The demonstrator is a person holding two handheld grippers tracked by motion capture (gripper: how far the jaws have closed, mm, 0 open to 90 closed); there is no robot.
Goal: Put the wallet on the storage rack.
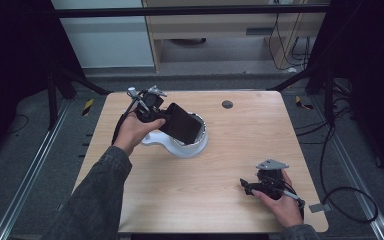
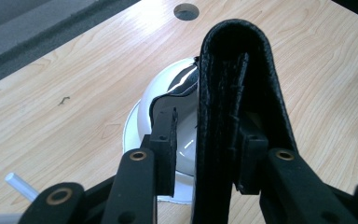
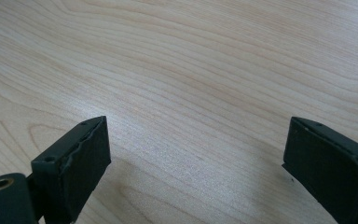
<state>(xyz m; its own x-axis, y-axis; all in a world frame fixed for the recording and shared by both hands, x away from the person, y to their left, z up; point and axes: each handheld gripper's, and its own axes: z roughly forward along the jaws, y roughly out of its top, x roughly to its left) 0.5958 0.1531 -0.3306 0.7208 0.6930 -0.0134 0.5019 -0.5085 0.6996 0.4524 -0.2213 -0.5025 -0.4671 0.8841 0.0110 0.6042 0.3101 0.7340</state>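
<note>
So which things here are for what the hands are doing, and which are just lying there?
In use:
- black wallet, standing between the left gripper's jaws, with a gap beside one pad
- white bowl, right under the wallet

Just there:
- right gripper, open, resting on the bare table
- round grey cap set in the tabletop

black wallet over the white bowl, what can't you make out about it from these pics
- Wallet: in the left gripper view one finger stands clear of it with a gap; the other finger's contact is hidden behind the leather.
- Wallet's lower end: cut off by the bottom edge of the left gripper view.
- Inside of the white bowl: covered by the wallet in the high view.
- Wallet's contents: folded shut, hidden.
</note>
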